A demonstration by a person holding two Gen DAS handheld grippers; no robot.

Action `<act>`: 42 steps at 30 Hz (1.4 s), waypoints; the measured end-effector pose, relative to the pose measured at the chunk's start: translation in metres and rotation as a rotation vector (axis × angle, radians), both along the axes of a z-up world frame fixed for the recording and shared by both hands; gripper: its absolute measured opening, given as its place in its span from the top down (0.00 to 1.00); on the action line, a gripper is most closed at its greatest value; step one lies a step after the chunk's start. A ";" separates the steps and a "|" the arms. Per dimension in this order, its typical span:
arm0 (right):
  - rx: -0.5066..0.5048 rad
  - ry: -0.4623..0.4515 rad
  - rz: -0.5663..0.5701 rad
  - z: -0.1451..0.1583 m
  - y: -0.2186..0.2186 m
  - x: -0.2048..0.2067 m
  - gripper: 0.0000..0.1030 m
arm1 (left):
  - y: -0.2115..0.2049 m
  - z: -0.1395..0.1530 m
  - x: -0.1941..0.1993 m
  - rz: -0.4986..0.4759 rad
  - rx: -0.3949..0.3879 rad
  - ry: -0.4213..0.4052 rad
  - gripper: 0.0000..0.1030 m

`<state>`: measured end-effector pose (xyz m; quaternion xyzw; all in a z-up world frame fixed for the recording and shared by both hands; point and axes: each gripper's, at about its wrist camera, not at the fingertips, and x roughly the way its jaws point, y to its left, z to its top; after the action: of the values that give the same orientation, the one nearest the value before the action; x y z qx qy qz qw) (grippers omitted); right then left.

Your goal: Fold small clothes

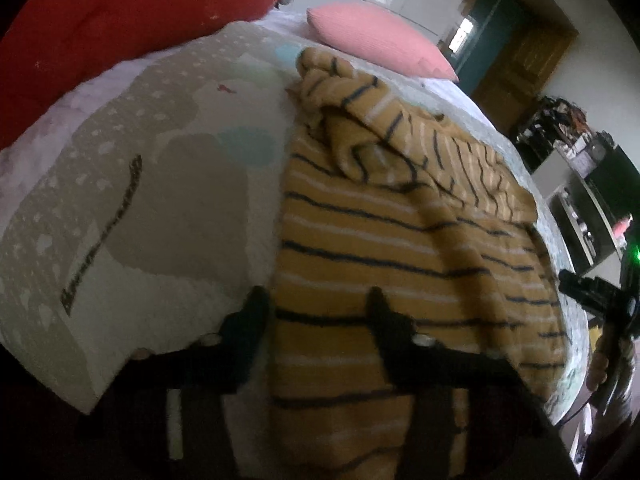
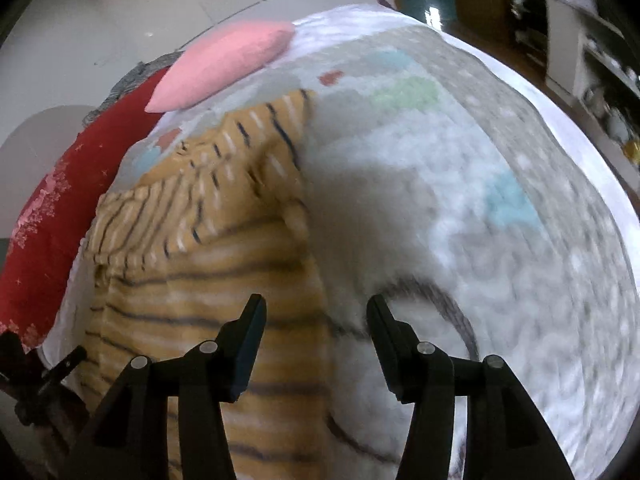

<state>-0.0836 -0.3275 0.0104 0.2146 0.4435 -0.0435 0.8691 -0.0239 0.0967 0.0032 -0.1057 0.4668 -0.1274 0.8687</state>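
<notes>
Jaws spread wide on both grippers, L [image 1: 316, 308] & R [image 2: 316, 316], straddling opposite edges of striped garment [image 1: 380, 248] on quilt [image 1: 160, 208].

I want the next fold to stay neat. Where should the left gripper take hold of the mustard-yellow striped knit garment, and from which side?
Probably the near left edge of the mustard-yellow striped knit garment, coming from the bed's near side. That edge lies straight and flat on the pale quilt, right between the open left gripper fingers; farther up the fabric is bunched.

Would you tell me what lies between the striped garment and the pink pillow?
Only bare bed cover with pastel patches separates the striped garment from the pink pillow, best seen in the right wrist view.
</notes>
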 end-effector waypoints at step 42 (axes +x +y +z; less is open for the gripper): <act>0.484 -0.087 0.167 -0.069 0.099 -0.113 0.88 | 0.022 -0.012 -0.095 0.027 -0.360 0.093 0.91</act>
<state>-0.1968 -0.2285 -0.0582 0.3808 0.4195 0.1450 0.8112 -0.1190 0.1187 -0.0087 -0.2713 0.4746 -0.1923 0.8150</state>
